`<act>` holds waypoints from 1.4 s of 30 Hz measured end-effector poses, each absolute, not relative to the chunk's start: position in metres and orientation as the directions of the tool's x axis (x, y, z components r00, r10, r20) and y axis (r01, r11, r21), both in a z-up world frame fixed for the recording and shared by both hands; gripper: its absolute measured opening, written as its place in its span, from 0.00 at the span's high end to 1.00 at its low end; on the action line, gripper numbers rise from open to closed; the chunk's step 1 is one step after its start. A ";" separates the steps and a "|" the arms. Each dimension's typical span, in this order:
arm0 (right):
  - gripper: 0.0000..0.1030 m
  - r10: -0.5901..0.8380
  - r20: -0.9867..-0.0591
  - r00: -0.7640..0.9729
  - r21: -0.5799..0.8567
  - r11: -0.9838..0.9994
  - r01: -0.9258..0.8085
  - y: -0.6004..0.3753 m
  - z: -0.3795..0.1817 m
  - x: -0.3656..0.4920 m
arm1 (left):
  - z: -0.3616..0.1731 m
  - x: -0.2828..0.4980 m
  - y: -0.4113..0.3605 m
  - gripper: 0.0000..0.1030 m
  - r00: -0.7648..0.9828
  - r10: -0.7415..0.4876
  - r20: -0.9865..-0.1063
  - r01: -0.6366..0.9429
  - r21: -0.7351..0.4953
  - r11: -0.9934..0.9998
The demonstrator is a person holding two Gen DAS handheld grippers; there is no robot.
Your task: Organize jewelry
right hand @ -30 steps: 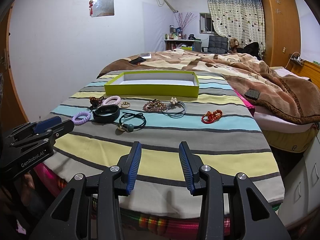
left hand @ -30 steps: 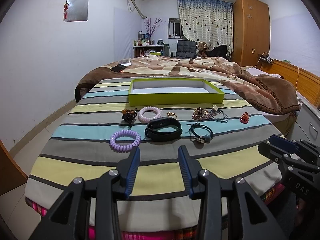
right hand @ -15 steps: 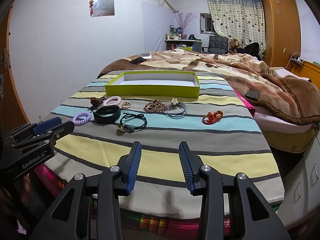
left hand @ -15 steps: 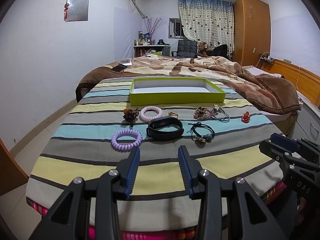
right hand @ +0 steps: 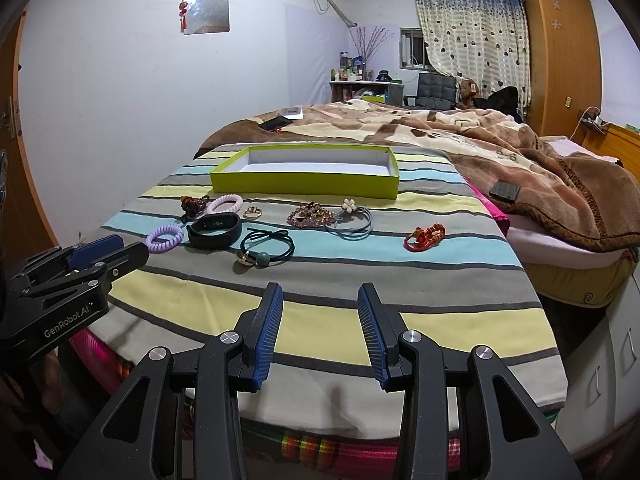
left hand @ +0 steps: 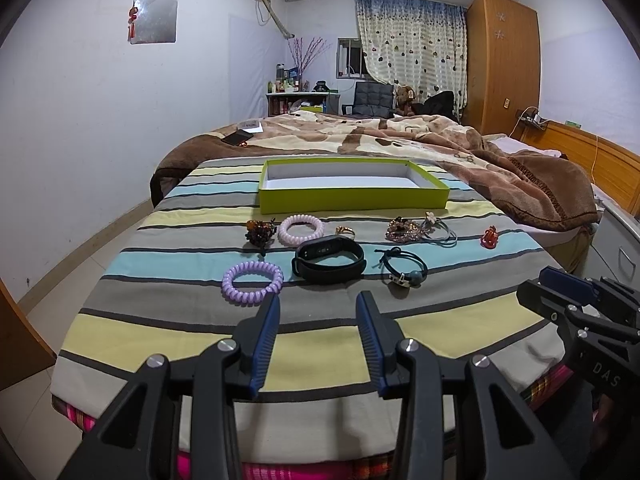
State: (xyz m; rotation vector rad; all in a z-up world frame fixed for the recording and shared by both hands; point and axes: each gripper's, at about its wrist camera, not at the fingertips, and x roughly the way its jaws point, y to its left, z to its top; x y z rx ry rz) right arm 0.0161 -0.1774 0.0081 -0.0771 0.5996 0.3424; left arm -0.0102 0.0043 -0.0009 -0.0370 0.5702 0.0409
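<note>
Striped cloth [left hand: 168, 312] over a flat surface: bands of grey, pale yellow and light blue, woven look. Jewelry lies in two loose rows on it, in front of the tray [left hand: 352, 199].

Left to right, as the left wrist view shows it:
- purple coil [left hand: 252, 282], spiral plastic ring, front row.
- amber cluster [left hand: 260, 231], knobbly brown beads, back row.
- pink coil [left hand: 301, 230], same spiral shape, just beside the cluster.
- gold ring [left hand: 345, 231], small, metallic.
- black band [left hand: 329, 264], smooth rubbery loop with a flat oblong face, between the purple coil and the dark tie.
- dark tie [left hand: 402, 267], thin cord loop with one round bead and a metal charm.
- bead bracelet [left hand: 404, 229], glittery, bunched.
- blue tie [left hand: 440, 229], thin loops, pale flower on it, touching the bead bracelet.
- red knot [left hand: 489, 237], woven cord, well apart at the right.

Count: 2 coils, 2 ties, 1 each of the rest; 9 pieces.

Tray: 1, shallow rectangle, lime card walls, white inside, nothing in it.

Left gripper [left hand: 316, 340]: ribbed blue pads spread, holding nothing, over the near edge of the cloth. Right gripper [right hand: 320, 332]: the same, spread and bare.
</note>
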 end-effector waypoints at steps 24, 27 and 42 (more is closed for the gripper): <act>0.61 0.292 -0.567 0.770 0.027 0.941 -0.337 -0.176 0.009 0.016 | 0.000 -0.013 0.005 0.60 0.839 0.023 -0.543 -0.053 -0.038 0.998; 0.61 0.293 -0.567 0.770 0.028 0.941 -0.337 -0.177 0.009 0.016 | -0.001 -0.013 0.005 0.60 0.839 0.023 -0.544 -0.052 -0.039 0.998; 0.61 0.302 -0.580 0.757 0.032 0.936 -0.350 -0.170 0.004 0.023 | -0.004 -0.005 0.009 0.60 0.831 0.019 -0.556 -0.049 -0.039 0.998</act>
